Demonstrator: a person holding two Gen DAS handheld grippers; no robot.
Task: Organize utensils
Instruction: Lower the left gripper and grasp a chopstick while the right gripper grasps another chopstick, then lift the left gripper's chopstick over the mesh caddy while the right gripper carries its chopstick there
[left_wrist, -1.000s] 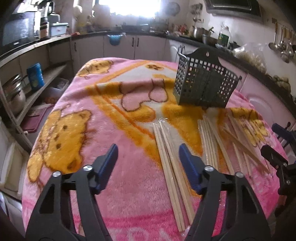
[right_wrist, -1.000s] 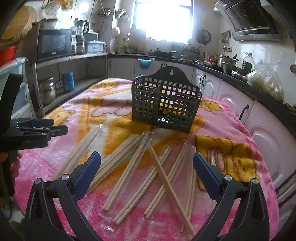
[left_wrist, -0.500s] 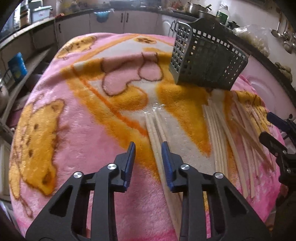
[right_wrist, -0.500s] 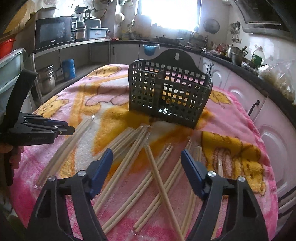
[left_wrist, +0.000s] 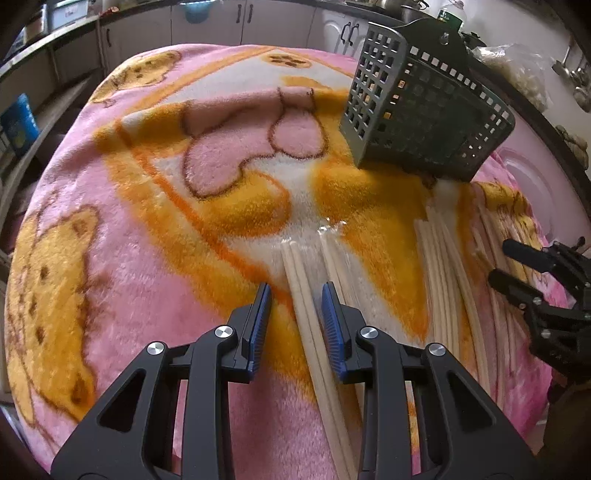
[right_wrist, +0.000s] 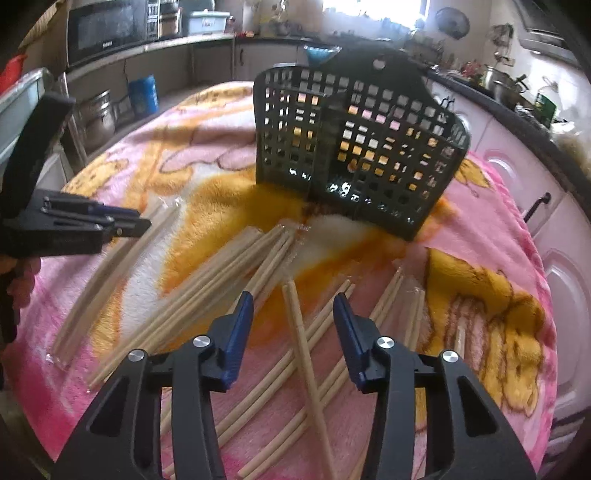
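Note:
Pale wooden chopsticks lie on a pink and orange bear blanket (left_wrist: 147, 221), some in clear wrappers. My left gripper (left_wrist: 295, 293) points down over one wrapped pair (left_wrist: 301, 280). That pair lies between the narrowed jaws, and the blue pads stand clear of it. My right gripper (right_wrist: 292, 298) is closing around a single slanted chopstick (right_wrist: 299, 332), its pads still apart from it. A dark perforated utensil basket (left_wrist: 424, 110) (right_wrist: 354, 147) stands behind the chopsticks. The right gripper (left_wrist: 517, 266) also shows at the right edge of the left wrist view, and the left gripper (right_wrist: 122, 221) at the left of the right wrist view.
More chopstick bundles (left_wrist: 439, 277) (right_wrist: 221, 273) lie between the two grippers. The blanket drops off at the table's rounded edges. Kitchen counters ring the table, with a microwave (right_wrist: 107, 33), metal pots (right_wrist: 98, 118) and a blue canister (right_wrist: 144, 94) on shelves.
Both grippers have dropped and tilted down toward the chopsticks. Both sets of jaws have narrowed from wide open, the left around a wrapped pair, the right around a single stick.

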